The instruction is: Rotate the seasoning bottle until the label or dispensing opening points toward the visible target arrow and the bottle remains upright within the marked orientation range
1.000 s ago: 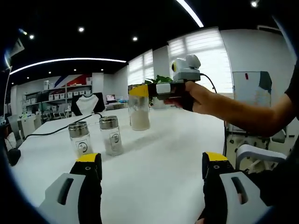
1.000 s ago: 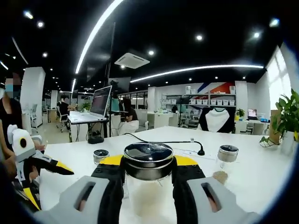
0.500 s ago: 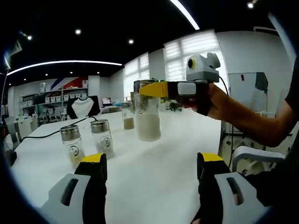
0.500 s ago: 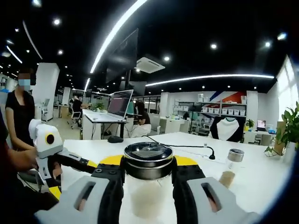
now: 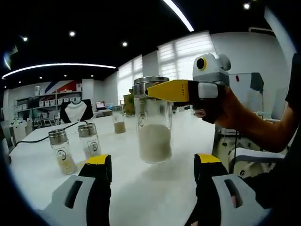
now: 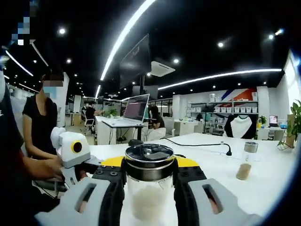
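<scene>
Glass is the matter to mind: the tall clear glass seasoning bottle with a steel lid [image 5: 153, 122], roughly a third full of white powder, is rigid, smooth and breakable, and probably fairly heavy for its size. In the left gripper view it hangs upright just above the white surface [image 5: 141, 193], pinched high up, just under the lid, by the right gripper [image 5: 162, 90]. In the right gripper view that gripper [image 6: 149, 178] has its yellow-tipped jaws pressed against the bottle's neck on both sides, the lid [image 6: 149, 155] sitting right between them. That neck, under the lid's rim, looks like the sensible place to hold, since the lip should stop the slick wall from sliding down; a lower hold on bare glass would likely slip during a turn. The left gripper [image 5: 153, 162] is spread wide and holds nothing, near the bottle. Two small steel-capped shakers [image 5: 75, 146] stand off to the side, with a third shaker [image 5: 118, 120] farther back. No target arrow can be made out.
</scene>
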